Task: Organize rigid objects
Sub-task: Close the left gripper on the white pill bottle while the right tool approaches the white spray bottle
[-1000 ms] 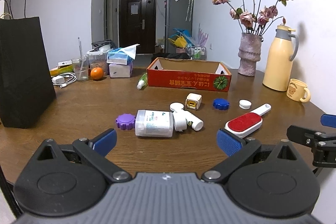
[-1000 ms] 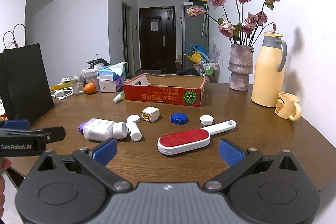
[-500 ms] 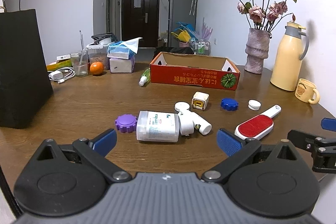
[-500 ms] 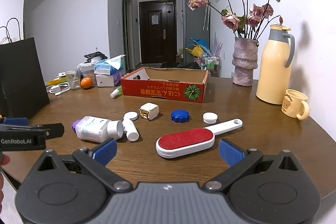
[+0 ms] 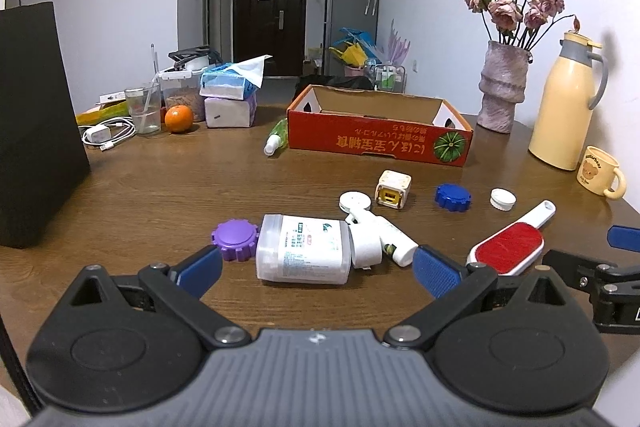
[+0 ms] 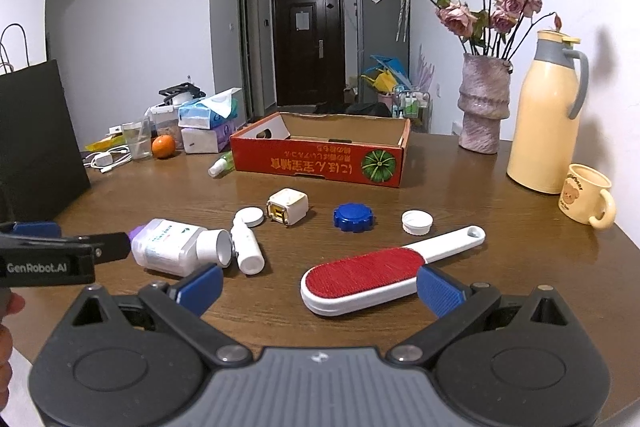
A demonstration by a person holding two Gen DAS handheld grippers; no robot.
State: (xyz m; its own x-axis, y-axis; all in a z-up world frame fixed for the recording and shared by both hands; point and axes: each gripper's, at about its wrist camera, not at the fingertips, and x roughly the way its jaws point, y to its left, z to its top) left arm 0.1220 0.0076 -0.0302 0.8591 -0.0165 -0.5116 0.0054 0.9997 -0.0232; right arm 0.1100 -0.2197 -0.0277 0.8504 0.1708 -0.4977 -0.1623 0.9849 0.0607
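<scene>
A white pill bottle [image 5: 304, 253] lies on its side on the brown table, between a purple cap [image 5: 235, 239] and a small white tube [image 5: 394, 241]. My left gripper [image 5: 318, 273] is open, its pads either side of the bottle, just short of it. A red lint brush [image 6: 374, 273] with a white handle lies in front of my right gripper [image 6: 320, 287], which is open and empty. A white cube charger [image 6: 287, 211], a blue cap [image 6: 353, 217] and white caps [image 6: 417, 222] lie further back. A red cardboard box [image 6: 320, 163] stands open behind them.
A black paper bag [image 5: 36, 123] stands at the left. A vase of roses [image 6: 484, 115], a cream thermos [image 6: 546, 123] and a yellow mug [image 6: 586, 201] stand at the right. Tissue boxes, a glass, an orange [image 5: 179, 119] and a charger cable sit at the back left.
Both grippers have moved forward and slightly lower toward the table objects; the bottle and the brush now look nearer. Nothing on the table has moved.
</scene>
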